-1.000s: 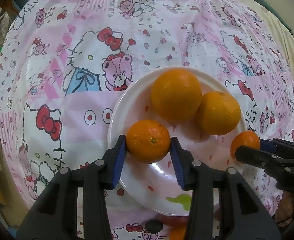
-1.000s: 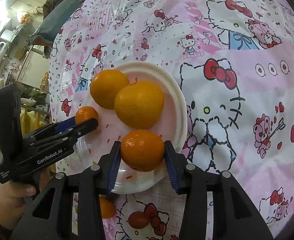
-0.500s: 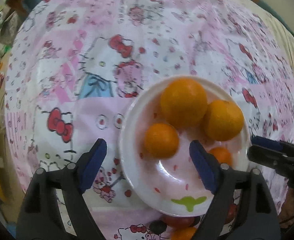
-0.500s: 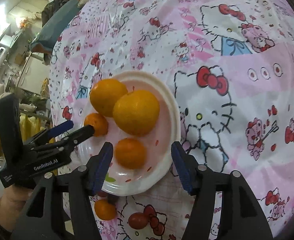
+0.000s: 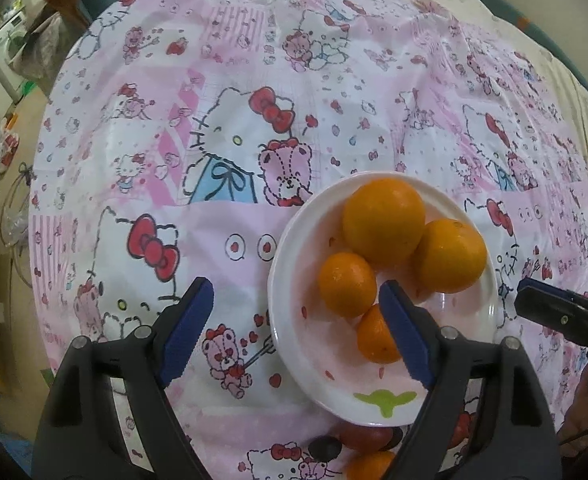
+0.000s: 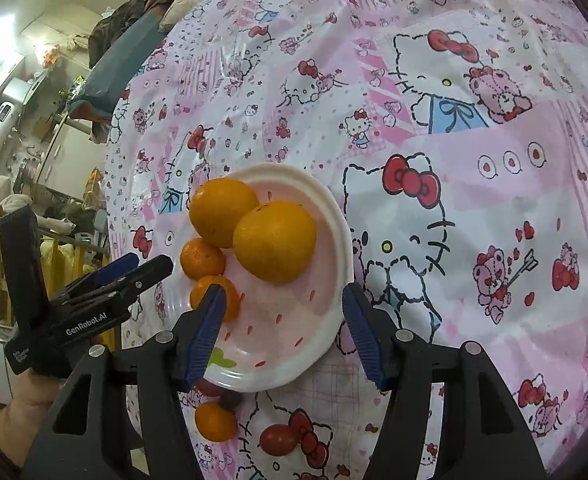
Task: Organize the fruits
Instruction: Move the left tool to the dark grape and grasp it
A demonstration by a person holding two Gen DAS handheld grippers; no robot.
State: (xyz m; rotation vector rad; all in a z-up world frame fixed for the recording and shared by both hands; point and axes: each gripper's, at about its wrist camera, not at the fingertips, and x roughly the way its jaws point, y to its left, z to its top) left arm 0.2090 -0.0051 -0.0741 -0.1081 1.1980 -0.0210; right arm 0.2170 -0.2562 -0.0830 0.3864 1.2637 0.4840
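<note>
A white plate [image 5: 289, 320] [image 6: 336, 216] holds two large oranges [image 5: 382, 220] [image 6: 273, 240] and two small mandarins [image 5: 346, 284] [image 6: 201, 258]. My left gripper [image 5: 298, 328] is open and empty, its fingers astride the plate's left rim. My right gripper [image 6: 283, 328] is open and empty above the plate's near part. The left gripper also shows in the right wrist view [image 6: 133, 272], the right gripper in the left wrist view [image 5: 554, 312]. A loose mandarin [image 6: 215, 421] and a red fruit [image 6: 277, 439] lie on the cloth below the plate.
A pink Hello Kitty cloth [image 5: 213, 160] [image 6: 494, 160] covers the round table. A dark small fruit [image 6: 229, 400] lies by the plate's near rim. Room clutter and furniture stand past the table's left edge [image 6: 33, 120].
Both grippers have opened, let go of their mandarins onto the plate and pulled back. The left gripper has shifted left of the plate.
</note>
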